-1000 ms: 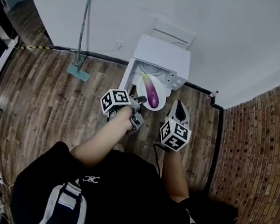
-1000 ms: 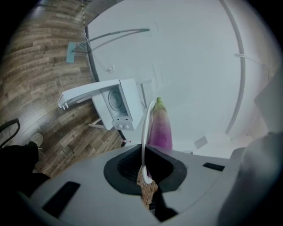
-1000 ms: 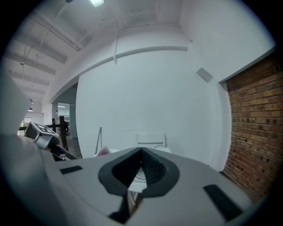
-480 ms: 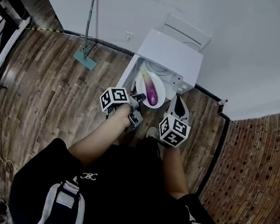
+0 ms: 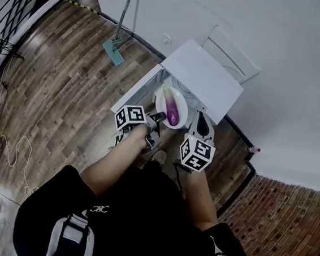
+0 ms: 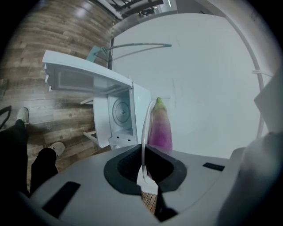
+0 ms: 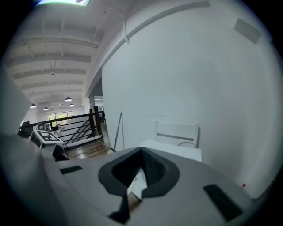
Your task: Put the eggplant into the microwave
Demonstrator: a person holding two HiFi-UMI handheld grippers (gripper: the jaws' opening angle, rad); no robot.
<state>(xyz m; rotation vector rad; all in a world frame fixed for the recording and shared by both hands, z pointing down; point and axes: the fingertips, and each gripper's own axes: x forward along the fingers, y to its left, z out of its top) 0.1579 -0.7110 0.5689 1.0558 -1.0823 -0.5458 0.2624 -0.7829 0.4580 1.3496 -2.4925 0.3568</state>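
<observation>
A purple eggplant (image 5: 172, 110) lies on a white plate (image 5: 183, 105). My left gripper (image 5: 158, 117) is shut on the plate's near rim and holds it in front of the white microwave (image 5: 205, 78), whose door (image 5: 136, 91) hangs open to the left. In the left gripper view the plate's rim (image 6: 144, 128) runs between the jaws of the left gripper (image 6: 142, 161), the eggplant (image 6: 160, 128) is just right of it, and the microwave cavity (image 6: 119, 110) with its turntable is ahead. My right gripper (image 5: 203, 122) hovers at the plate's right, jaws together on nothing I can see.
A white chair (image 5: 233, 50) stands behind the microwave against the white wall. A mop (image 5: 121, 32) leans on the wall to the left. The floor is wood planks, with brick paving at the right. The person's shoes and legs are below the grippers.
Both grippers and the plate with the eggplant have moved forward and down toward the open microwave. The head camera has swung, so the microwave now sits at a slant.
</observation>
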